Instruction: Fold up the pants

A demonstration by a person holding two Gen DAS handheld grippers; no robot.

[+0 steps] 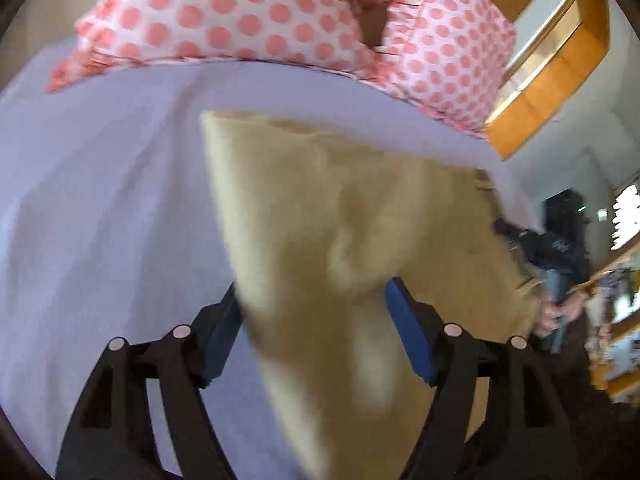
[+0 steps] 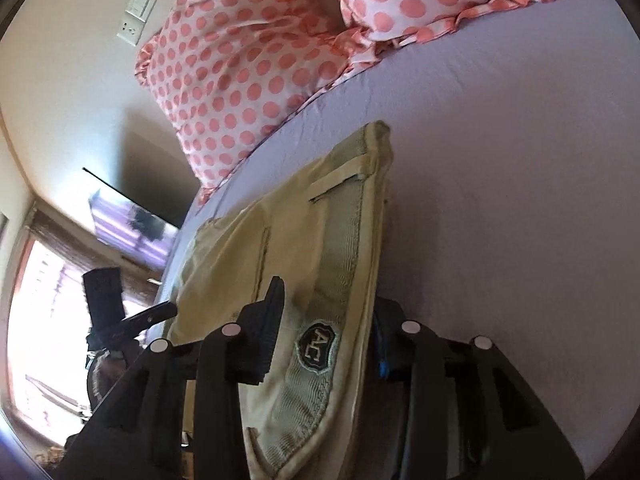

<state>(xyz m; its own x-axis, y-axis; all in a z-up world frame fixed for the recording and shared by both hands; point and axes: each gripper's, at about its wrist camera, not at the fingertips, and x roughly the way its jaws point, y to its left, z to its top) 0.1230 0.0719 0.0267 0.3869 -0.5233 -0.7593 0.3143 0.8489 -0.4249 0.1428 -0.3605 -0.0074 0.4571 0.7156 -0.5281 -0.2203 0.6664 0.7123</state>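
My left gripper has khaki cloth of the pants bunched between its blue pads; the jaws stand fairly wide, so I cannot tell from this blurred view whether they truly pinch it. The pants hang off the lilac bed sheet, far hem corner near the polka-dot pillows. Only the left view shows the wooden shelving at right and my right gripper at the garment's far edge. The right view alone shows the waistband: my right gripper is closed on it, the band pinched between its pads, a shield patch reading "AC" just beside the left pad. That view also shows a belt loop, a wall switch plate, a bright window and my left gripper at lower left.
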